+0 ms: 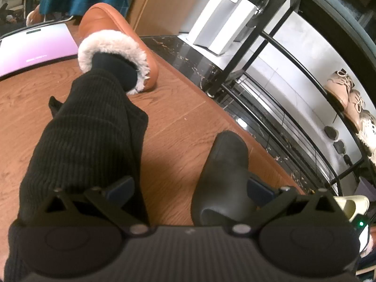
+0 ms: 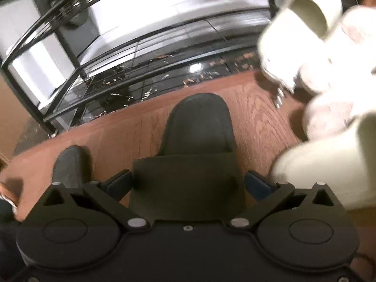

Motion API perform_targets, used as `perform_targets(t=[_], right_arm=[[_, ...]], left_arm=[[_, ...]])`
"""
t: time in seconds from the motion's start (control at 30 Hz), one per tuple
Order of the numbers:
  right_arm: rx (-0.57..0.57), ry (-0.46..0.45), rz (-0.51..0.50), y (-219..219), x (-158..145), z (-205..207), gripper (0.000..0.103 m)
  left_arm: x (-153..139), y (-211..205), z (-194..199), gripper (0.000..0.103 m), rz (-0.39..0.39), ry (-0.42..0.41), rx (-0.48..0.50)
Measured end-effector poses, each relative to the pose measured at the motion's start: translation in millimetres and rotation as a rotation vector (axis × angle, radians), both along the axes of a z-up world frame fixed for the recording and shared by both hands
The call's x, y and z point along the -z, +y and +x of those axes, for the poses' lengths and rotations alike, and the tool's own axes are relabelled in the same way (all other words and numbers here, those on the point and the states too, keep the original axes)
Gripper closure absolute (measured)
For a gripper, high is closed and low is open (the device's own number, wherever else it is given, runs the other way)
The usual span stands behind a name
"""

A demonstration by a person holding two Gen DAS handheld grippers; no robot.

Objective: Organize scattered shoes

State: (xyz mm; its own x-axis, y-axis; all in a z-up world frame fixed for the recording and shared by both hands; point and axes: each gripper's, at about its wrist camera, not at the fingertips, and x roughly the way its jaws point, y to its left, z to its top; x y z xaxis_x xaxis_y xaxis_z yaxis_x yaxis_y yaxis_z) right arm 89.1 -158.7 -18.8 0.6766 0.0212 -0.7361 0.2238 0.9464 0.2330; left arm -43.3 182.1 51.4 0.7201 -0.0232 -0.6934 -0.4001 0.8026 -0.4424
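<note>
Wood-grain flooring runs up to a strip of dark speckled tile, where a black metal shoe rack stands against a pale wall. In the left wrist view, the left gripper has its jaws spread wide; a black slipper lies on the floor with its right side against the right finger, while the left finger is well clear of it, next to a person's leg in black ribbed trousers. That leg ends in an orange fleece-lined slipper planted on the floor farther ahead. Beige lace-up shoes sit on a rack shelf at the right edge, and a white box-shaped appliance stands beyond the rack. In the right wrist view, the right gripper is also open, straddling the strap of a second black slipper that lies toe-forward toward the rack; both fingers sit just beside its sides, and whether they touch it cannot be told. Blurred cream-coloured slippers fill the right of that view.
</note>
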Motion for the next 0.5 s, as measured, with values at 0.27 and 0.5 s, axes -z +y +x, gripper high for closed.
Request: perform_targets(t=[0.27, 0.5], right_arm=[[-0.102, -0.042, -0.04, 7.3, 4.6, 2.7, 0.0], [-0.204, -0.071, -0.042, 16.3, 4.0, 1.1, 0.0]], left_arm=[[0.4, 0.0, -0.4, 0.001, -0.001, -0.003, -0.004], [0.6, 0.3, -1.0, 0.001, 0.001, -0.002, -0.002]])
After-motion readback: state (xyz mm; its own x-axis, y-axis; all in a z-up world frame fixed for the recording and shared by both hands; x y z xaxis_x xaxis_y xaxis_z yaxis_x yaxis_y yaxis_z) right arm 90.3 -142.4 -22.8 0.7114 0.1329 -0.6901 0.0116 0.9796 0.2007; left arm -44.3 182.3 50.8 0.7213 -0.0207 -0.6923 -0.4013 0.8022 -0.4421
